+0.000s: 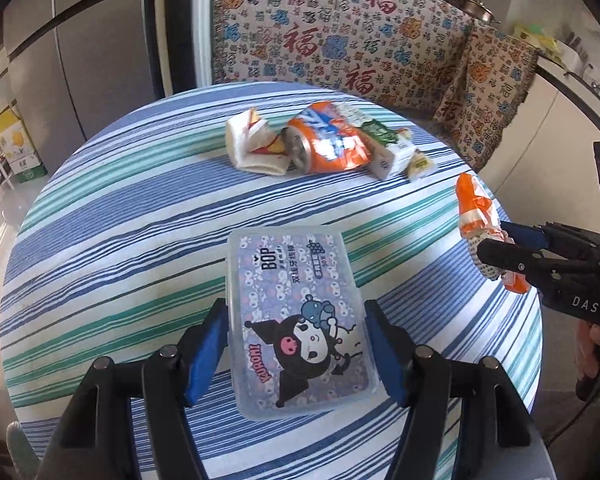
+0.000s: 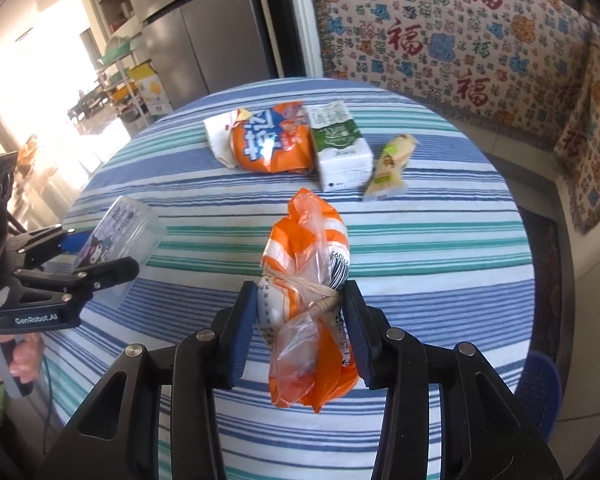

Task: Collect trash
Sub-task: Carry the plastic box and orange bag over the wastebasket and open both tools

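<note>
I am gripping the clear plastic box [image 1: 296, 320] in my left gripper [image 1: 296, 348] and pinching an orange plastic wrapper [image 2: 312, 312] in my right gripper [image 2: 300, 332] above the striped tablecloth [image 2: 440, 240]; farther back, a crushed orange bag [image 2: 272, 140], milk carton [image 2: 340, 152] and small snack packet [image 2: 390, 164] are lying clustered together.

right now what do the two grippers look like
Both are black plastic with silver pivot bolts and blue pads. The left gripper is marked "GenRobot.AI" and has a thin cable hanging below it; the right gripper shows the white letters "DAS".
</note>
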`<control>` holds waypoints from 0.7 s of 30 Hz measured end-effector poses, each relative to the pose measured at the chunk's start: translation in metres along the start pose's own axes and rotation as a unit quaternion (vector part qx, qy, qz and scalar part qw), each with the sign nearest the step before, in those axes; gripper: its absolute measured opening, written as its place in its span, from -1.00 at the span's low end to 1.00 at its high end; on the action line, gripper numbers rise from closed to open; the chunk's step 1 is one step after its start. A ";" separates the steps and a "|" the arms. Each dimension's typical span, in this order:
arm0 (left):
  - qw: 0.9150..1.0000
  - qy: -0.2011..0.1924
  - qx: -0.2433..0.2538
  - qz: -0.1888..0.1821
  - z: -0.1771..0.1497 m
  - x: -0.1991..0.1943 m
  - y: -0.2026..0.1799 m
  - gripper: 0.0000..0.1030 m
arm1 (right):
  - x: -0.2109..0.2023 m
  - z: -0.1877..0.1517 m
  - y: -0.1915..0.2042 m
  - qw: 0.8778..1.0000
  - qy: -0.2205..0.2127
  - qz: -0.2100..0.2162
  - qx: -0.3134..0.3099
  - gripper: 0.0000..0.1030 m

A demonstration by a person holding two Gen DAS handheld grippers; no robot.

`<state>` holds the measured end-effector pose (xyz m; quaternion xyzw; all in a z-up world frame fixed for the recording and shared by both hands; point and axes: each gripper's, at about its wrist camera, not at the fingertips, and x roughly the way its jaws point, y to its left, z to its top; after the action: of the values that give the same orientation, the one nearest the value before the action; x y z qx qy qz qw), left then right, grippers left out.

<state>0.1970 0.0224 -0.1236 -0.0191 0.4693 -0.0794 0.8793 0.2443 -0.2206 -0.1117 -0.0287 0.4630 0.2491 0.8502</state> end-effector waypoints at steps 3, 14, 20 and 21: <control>1.000 -0.004 0.011 -0.013 0.005 -0.001 -0.020 0.31 | -0.009 -0.005 -0.013 1.000 -0.006 -0.004 0.014 -0.16; 0.994 -0.010 0.068 -0.083 0.030 0.010 -0.122 0.31 | -0.067 -0.030 -0.096 0.993 -0.048 -0.042 0.095 -0.15; 0.985 -0.009 0.111 -0.133 0.040 0.022 -0.205 0.31 | -0.110 -0.058 -0.157 0.982 -0.074 -0.079 0.157 -0.15; 0.983 -0.009 0.117 -0.141 0.042 0.025 -0.217 0.31 | -0.118 -0.063 -0.168 0.979 -0.078 -0.087 0.167 -0.15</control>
<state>0.2190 -0.1974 -0.0976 0.0174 0.4413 -0.2566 0.8597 0.2180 -0.4315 -0.0839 0.0929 0.4258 0.0950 0.8950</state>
